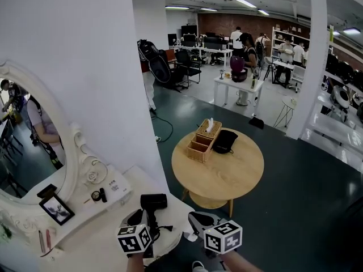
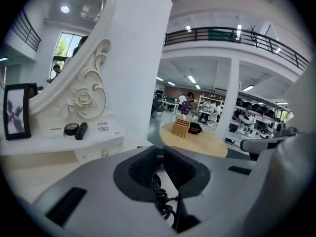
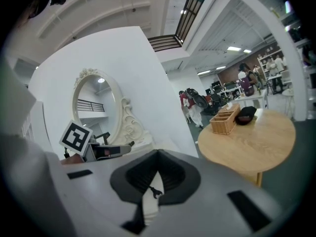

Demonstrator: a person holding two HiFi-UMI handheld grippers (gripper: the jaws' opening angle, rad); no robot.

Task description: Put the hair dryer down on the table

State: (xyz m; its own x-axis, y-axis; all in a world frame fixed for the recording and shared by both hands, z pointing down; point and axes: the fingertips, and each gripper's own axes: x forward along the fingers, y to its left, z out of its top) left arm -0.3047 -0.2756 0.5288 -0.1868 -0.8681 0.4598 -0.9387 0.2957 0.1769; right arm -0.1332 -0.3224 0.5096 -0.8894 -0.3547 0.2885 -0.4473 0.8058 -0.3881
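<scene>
The black hair dryer is held over the near edge of the white dressing table, its handle running down into my left gripper. In the left gripper view the pads stand close together on a dark strip of the hair dryer, and its coiled black cord hangs below them. My right gripper hovers just right of the dryer, off the table's edge. In its own view the right gripper has its tips touching and nothing between them.
An ornate white mirror, a framed photo and small black cosmetics stand on the dressing table. A round wooden table beyond carries a wicker organiser and a black bag. People and desks fill the far room.
</scene>
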